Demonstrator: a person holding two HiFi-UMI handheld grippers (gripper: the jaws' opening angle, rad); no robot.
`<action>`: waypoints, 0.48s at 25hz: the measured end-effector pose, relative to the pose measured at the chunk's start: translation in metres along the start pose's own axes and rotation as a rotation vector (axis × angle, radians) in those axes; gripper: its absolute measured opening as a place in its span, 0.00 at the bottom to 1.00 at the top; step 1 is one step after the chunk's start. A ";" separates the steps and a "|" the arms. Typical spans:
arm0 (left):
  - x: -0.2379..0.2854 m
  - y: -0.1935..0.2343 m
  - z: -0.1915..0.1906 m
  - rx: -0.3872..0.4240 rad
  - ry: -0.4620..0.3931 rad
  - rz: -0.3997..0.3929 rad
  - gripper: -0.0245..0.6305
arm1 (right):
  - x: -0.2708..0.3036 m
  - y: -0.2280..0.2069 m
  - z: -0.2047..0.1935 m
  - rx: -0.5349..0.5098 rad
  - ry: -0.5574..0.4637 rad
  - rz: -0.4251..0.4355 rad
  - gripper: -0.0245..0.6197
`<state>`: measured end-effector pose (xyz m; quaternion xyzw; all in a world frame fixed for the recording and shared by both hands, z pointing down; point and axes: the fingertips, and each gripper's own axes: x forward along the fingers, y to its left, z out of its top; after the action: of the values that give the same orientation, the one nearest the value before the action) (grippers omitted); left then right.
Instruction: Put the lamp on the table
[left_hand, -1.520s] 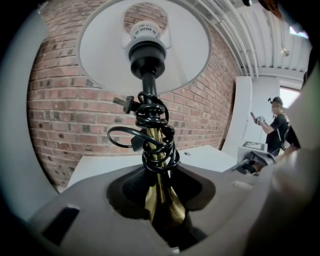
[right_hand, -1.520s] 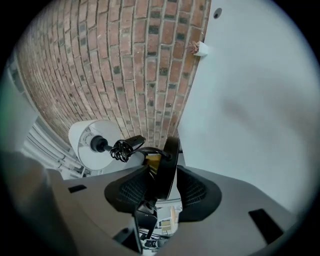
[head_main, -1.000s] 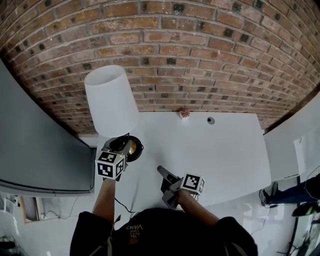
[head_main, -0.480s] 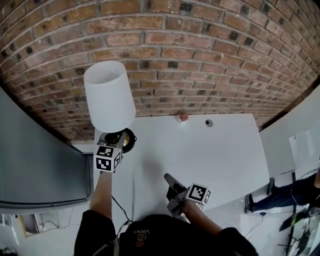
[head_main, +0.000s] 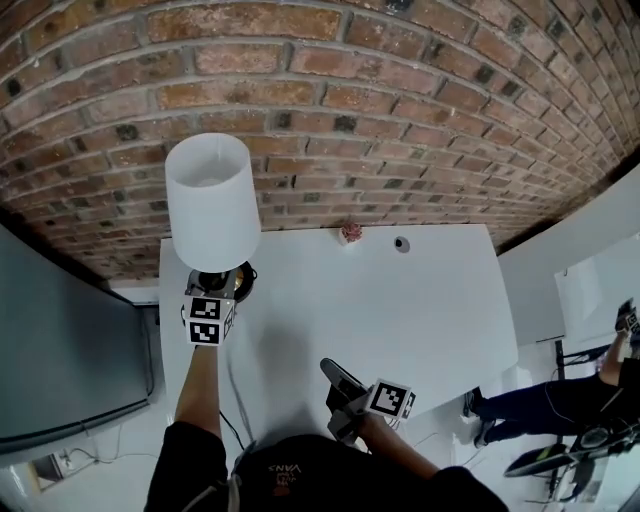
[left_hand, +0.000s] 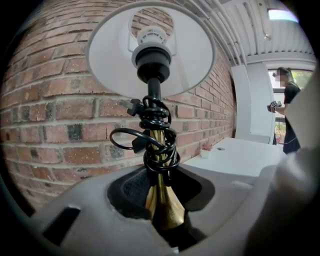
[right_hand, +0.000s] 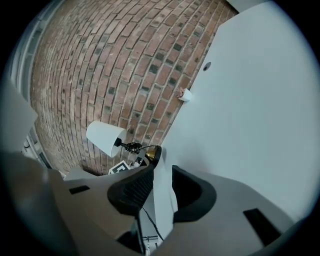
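The left gripper (left_hand: 160, 200) clamped the lamp (head_main: 207, 200) by its brass stem, upright at the left rear corner of the surface (head_main: 400, 310), by the brick wall (head_main: 400, 100). The right gripper (right_hand: 162, 182) was closing its jaws, with nothing between them.

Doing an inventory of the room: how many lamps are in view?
1. The lamp, with a white shade and a brass stem wound with black cord, is gripped by the left gripper at the left end of the table. No other shows.

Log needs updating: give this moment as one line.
left claw: shut on lamp stem | right claw: closing, empty | lamp: at left table corner
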<state>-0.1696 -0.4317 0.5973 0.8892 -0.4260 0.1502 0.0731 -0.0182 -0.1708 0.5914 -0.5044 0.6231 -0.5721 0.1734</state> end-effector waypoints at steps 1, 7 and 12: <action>0.004 -0.001 -0.003 -0.007 -0.004 -0.001 0.22 | 0.001 -0.001 0.001 -0.009 0.003 -0.010 0.20; 0.026 0.005 -0.019 -0.018 -0.010 0.007 0.22 | 0.020 0.005 0.015 -0.099 0.026 0.027 0.19; 0.040 0.012 -0.028 0.016 -0.013 0.031 0.22 | 0.032 -0.004 0.007 -0.009 0.065 -0.025 0.19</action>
<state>-0.1611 -0.4616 0.6373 0.8839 -0.4391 0.1491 0.0609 -0.0247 -0.1999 0.6050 -0.4942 0.6246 -0.5873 0.1437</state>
